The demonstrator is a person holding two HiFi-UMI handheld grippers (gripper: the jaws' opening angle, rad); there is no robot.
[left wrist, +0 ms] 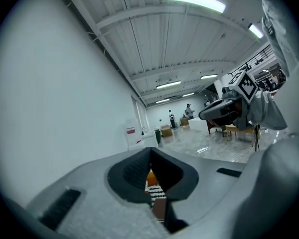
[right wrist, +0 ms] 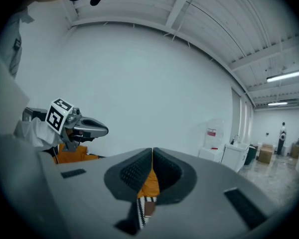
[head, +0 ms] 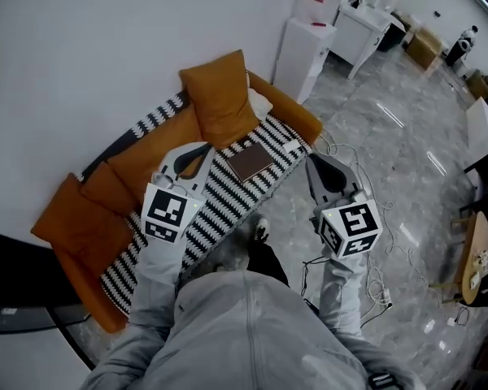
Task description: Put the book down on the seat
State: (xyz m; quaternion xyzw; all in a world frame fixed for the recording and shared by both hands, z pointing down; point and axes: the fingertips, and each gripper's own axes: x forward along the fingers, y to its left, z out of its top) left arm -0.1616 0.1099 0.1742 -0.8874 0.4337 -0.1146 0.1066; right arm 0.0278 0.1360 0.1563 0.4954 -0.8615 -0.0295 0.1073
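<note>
I see the book (head: pixel 250 162) lying flat on the striped seat (head: pixel 220 205) of the sofa (head: pixel 89 218), just below the upright orange cushion (head: pixel 220 96), with neither gripper touching it. My left gripper (head: pixel 197 154) hangs over the seat just left of the book, jaws together with nothing in them. My right gripper (head: pixel 315 165) is by the sofa's front corner above the floor (head: pixel 390 136), jaws together too, empty

Head view: high up, looking steeply down on the sofa (head: pixel 134 165).
Left gripper view: level, facing the hall (left wrist: pixel 189 131).
Right gripper view: level, facing the wall (right wrist: pixel 154 93).
Shared: sofa.
</note>
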